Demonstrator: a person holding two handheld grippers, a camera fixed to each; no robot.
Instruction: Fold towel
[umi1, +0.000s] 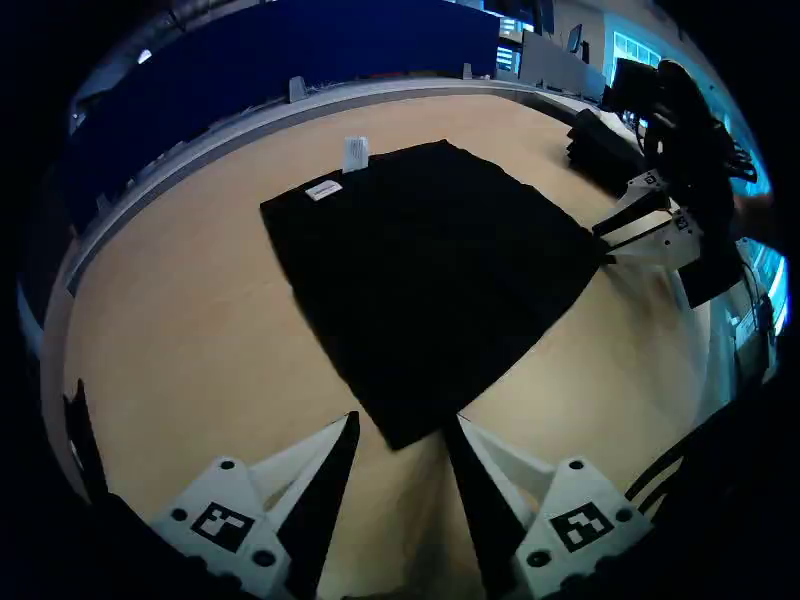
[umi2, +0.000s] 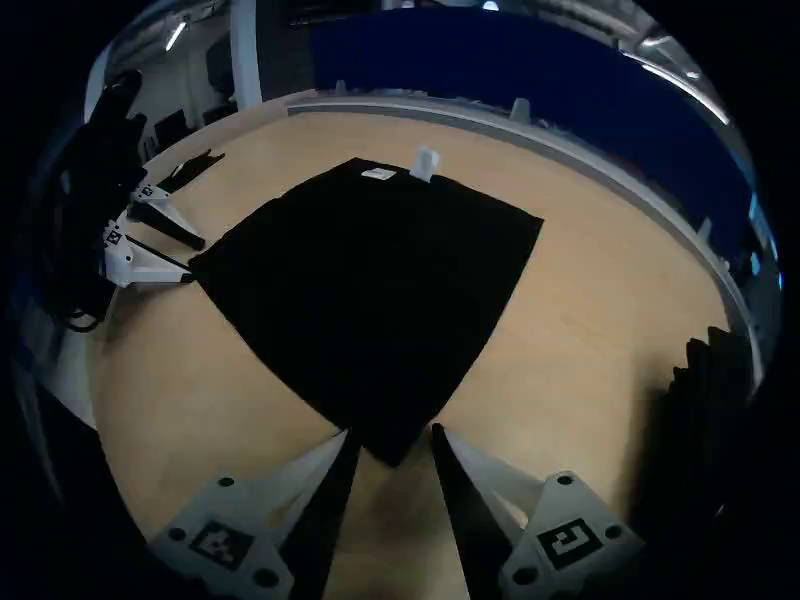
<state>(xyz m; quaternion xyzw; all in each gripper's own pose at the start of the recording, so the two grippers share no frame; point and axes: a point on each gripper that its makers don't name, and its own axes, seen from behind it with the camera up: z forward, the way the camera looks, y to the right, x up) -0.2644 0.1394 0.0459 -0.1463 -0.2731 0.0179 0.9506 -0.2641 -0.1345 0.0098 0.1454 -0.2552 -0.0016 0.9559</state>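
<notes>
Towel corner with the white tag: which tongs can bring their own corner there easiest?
Left, probably. The left tongs straddle the towel corner that shares an edge with the white tag corner. The right tongs sit at the corner diagonally opposite.

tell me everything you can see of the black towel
The towel is black, soft-looking cloth, spread flat on the wooden table. A small white label sits near a far corner. One corner lies between the open fingers of the left gripper, another between those of the right gripper.
</notes>
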